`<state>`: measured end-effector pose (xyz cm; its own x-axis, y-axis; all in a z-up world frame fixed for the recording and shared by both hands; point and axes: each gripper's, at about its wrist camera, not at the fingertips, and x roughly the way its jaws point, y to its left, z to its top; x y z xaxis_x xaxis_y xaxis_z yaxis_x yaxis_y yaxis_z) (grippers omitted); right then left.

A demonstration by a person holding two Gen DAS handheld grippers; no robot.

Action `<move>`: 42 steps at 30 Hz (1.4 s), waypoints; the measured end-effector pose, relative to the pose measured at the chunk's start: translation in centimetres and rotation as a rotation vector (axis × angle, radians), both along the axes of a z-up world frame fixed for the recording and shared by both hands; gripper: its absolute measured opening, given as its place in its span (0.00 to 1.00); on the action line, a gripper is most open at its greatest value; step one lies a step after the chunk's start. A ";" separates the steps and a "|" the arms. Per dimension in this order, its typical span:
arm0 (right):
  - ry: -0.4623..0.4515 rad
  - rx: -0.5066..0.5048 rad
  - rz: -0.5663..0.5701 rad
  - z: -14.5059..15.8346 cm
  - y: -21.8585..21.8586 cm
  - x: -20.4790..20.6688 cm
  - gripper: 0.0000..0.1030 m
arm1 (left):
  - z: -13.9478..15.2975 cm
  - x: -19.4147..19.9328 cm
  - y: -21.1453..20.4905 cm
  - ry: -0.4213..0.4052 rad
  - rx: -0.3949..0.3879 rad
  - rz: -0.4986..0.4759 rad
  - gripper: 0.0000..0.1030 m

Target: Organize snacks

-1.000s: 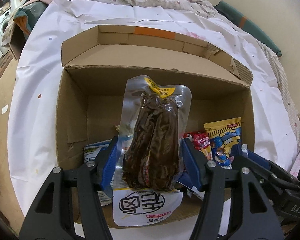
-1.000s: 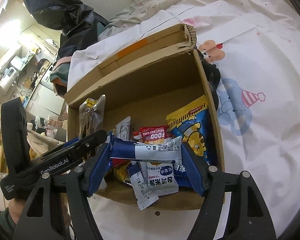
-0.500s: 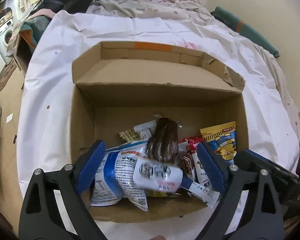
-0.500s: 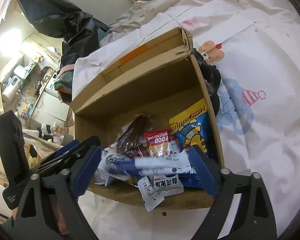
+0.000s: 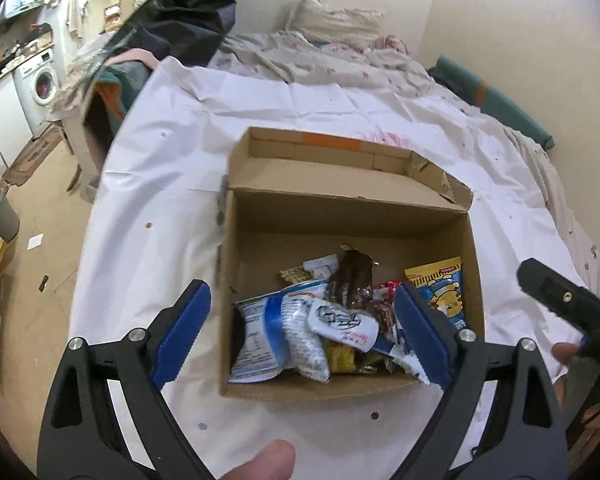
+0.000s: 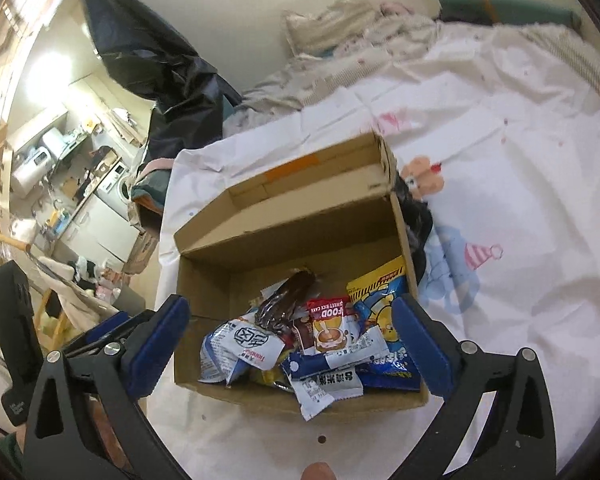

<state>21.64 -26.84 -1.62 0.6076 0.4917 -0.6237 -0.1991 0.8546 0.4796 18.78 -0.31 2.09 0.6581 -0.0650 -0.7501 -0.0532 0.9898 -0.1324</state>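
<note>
While the snacks point(image 5: 340, 320) lie heaped in the cardboard box point(image 5: 352, 216) on the bed, the left hand-held gripper point(image 5: 300, 332) hangs spread and empty, and the right hand-held gripper point(image 6: 292, 344) is opening, nothing between its jaws. Best lift both clear without snagging wrappers.

We can't read most pack labels in the cardboard box point(image 5: 342, 390); small print is too blurry. Snacks at the btm are buried under the white pouch point(image 5: 342, 322) & the blue packet point(image 6: 324, 360), so we can't tell what they are. Box's near wall hides the pile's lower edge. A fingertip point(image 5: 262, 460) below the box is cut off by the frame edge. The kitchen clutter point(image 6: 60, 184) left of the box is too small to tell apart.
</note>
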 end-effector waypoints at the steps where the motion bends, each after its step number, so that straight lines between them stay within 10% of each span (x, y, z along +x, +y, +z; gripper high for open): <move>1: -0.011 -0.002 0.005 0.5 0.0 -0.4 1.00 | 0.2 -0.5 0.3 -0.007 0.005 0.008 0.89; 14: -0.083 -0.075 -0.012 4.2 -0.2 -6.6 1.00 | 3.5 -8.8 2.5 -0.143 0.026 0.070 0.99; 42: -0.193 -0.314 -0.033 -0.9 3.7 -11.3 1.00 | -0.8 -12.8 0.7 -0.174 0.099 0.044 1.00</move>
<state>10.39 -23.10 -2.54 0.7408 0.2731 -0.6137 -0.2306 0.9615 0.1496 6.00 0.42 1.29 0.7787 0.0355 -0.6263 -0.0818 0.9956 -0.0453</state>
